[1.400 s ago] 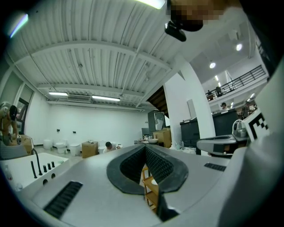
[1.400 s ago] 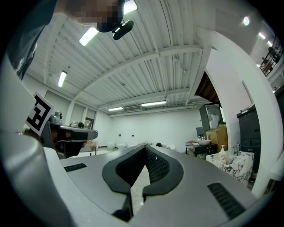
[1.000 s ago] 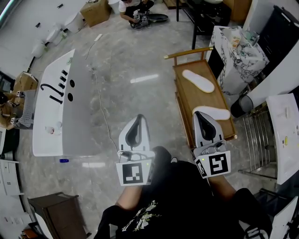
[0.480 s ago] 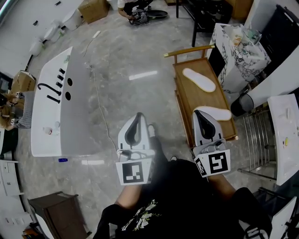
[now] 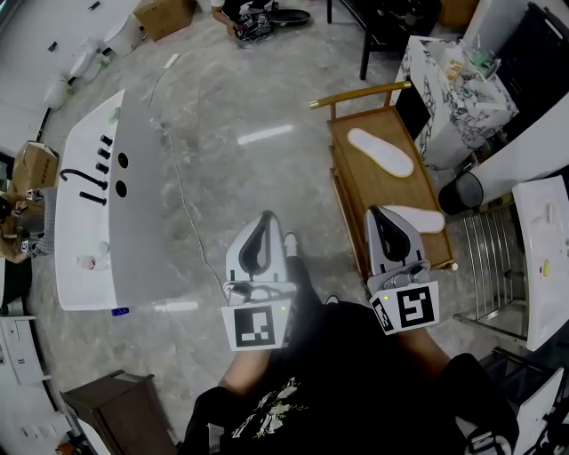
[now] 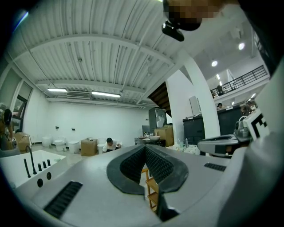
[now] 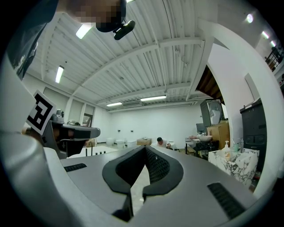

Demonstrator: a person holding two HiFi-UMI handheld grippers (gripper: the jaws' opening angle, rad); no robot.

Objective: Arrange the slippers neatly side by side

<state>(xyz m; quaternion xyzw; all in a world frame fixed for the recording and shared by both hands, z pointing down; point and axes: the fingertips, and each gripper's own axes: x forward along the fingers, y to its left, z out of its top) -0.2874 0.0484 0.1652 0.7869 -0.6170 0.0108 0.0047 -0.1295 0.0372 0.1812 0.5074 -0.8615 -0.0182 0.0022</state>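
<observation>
**A:** Start close in. How do the tongs stand?

**B:** Both pairs are pressed together and pinch nothing. The left gripper (image 5: pixel 266 219) hangs over the grey marbled stone floor (image 5: pixel 222 107). The right gripper (image 5: pixel 376 212) hangs over the near end of the low brown wooden bench (image 5: pixel 366 191).

**A:** And the slippers?

**B:** Both lie on that bench, well apart and at different angles. The near white flat slipper (image 5: pixel 423 218) lies crosswise, partly hidden behind the right gripper. The far white flat slipper (image 5: pixel 380 152) lies slantwise near the railed end.

**A:** How will they handle?

**B:** I judge them thin, light and floppy, more like soft disposable soles than stiff shoes. Pinched at one tip, such a slipper would likely droop or swing. I would take each by the long edge at mid-length, or by the heel, and slide it along the smooth wood. The closed tongs could also just nudge it, though it may skid.

**A:** Any brand or writing?

**B:** None that I can read on the slippers. The cubes on the grippers carry only black-and-white square patterns. Farther off, the white basin unit with black taps (image 5: pixel 93 213) and the brown cardboard box (image 5: pixel 164 13) show no legible print either.
</observation>
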